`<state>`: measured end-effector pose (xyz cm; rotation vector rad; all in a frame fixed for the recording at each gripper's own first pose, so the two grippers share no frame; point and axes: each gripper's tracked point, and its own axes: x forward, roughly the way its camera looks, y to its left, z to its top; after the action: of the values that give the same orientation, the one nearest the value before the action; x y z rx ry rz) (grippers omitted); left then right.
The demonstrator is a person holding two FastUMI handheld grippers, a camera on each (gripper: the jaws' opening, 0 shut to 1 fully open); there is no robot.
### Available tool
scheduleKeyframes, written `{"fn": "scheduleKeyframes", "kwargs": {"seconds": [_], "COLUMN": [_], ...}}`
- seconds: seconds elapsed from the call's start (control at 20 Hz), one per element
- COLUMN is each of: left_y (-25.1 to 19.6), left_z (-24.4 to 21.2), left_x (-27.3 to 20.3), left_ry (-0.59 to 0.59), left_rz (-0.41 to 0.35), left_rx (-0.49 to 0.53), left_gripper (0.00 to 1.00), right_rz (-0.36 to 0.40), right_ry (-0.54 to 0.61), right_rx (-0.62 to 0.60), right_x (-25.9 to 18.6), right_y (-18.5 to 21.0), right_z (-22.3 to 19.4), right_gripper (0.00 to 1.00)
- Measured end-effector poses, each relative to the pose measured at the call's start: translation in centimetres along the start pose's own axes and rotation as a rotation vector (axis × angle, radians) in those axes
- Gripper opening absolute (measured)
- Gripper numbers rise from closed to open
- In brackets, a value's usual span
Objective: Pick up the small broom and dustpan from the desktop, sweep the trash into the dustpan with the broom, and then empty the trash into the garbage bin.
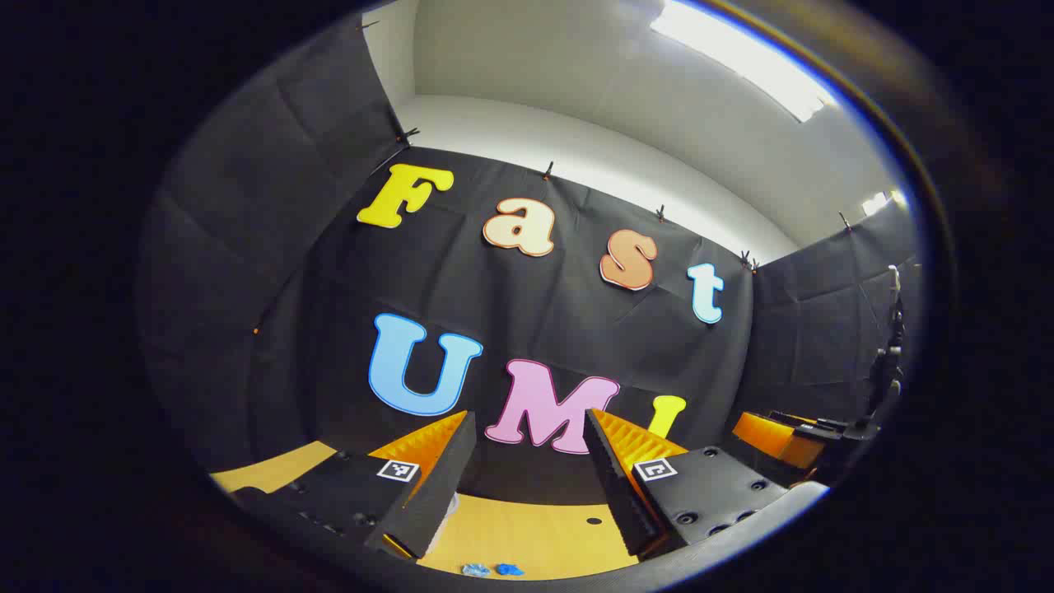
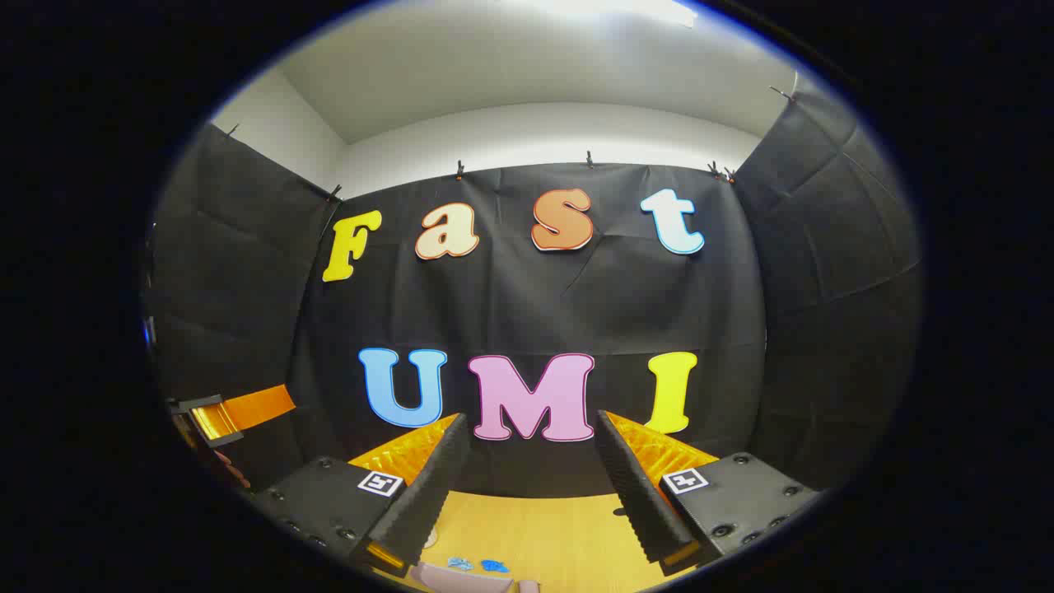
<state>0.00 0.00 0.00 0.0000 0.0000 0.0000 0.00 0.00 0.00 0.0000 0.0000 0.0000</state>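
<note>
While both cameras look across the desktop (image 1: 527, 535) toward the booth wall, each gives me something the other lacks. From the left gripper view, my left gripper (image 1: 527, 494) has its fingers spread wide with nothing between them, and the right gripper (image 1: 811, 436) shows far off at 3 o'clock. From the right gripper view, the right gripper (image 2: 527, 502) is likewise spread and holding nothing, with the left gripper (image 2: 222, 416) at 9 o'clock. Blue scraps of trash (image 1: 492, 569) lie on the wood at 6 o'clock, just below my left fingers; they show again in the right gripper view (image 2: 478, 565). There a pale pinkish edge (image 2: 469, 579) sits just beneath the scraps, possibly the dustpan, though I cannot tell. Bare wood runs between the fingers up to the wall's lower edge at 12 o'clock.
</note>
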Motion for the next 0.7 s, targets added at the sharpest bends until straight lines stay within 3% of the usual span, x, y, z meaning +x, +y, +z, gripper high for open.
{"fn": "scheduleKeyframes", "kwargs": {"seconds": [0.1,0.15,0.2,0.3,0.45,0.65,0.7], "left_y": [-0.7,-0.9,-1.1,-2.1,-3.4,-4.3,-4.5], "left_z": [0.3,0.4,0.6,0.6,0.4,0.8,1.0], "left_x": [-0.4,-0.8,-1.1,-1.6,-2.2,-2.9,-3.2], "left_ry": [-0.021,-0.03,-0.034,-0.03,-0.034,-0.038,-0.041], "left_rz": [-0.019,-0.025,-0.036,-0.071,-0.106,-0.13,-0.137], "left_rx": [0.018,0.02,0.023,0.026,0.059,0.076,0.065], "left_gripper": [0.77,0.77,0.77,0.77,0.78,0.77,0.77], "right_rz": [-0.008,-0.012,-0.017,-0.026,-0.027,-0.026,-0.024], "right_ry": [-0.009,-0.009,-0.007,-0.012,-0.053,-0.046,-0.048], "right_rx": [0.025,0.026,0.023,0.013,0.018,0.002,-0.001], "right_x": [-0.3,-0.3,-0.3,-0.5,-1.3,-2.6,-2.8], "right_y": [-0.1,-0.3,-0.3,-0.2,-0.4,-0.4,-0.3], "right_z": [0.2,0.2,0.1,0.3,1.7,1.8,2.0], "right_gripper": [0.94,0.98,0.94,1.0,1.0,0.93,0.98]}}
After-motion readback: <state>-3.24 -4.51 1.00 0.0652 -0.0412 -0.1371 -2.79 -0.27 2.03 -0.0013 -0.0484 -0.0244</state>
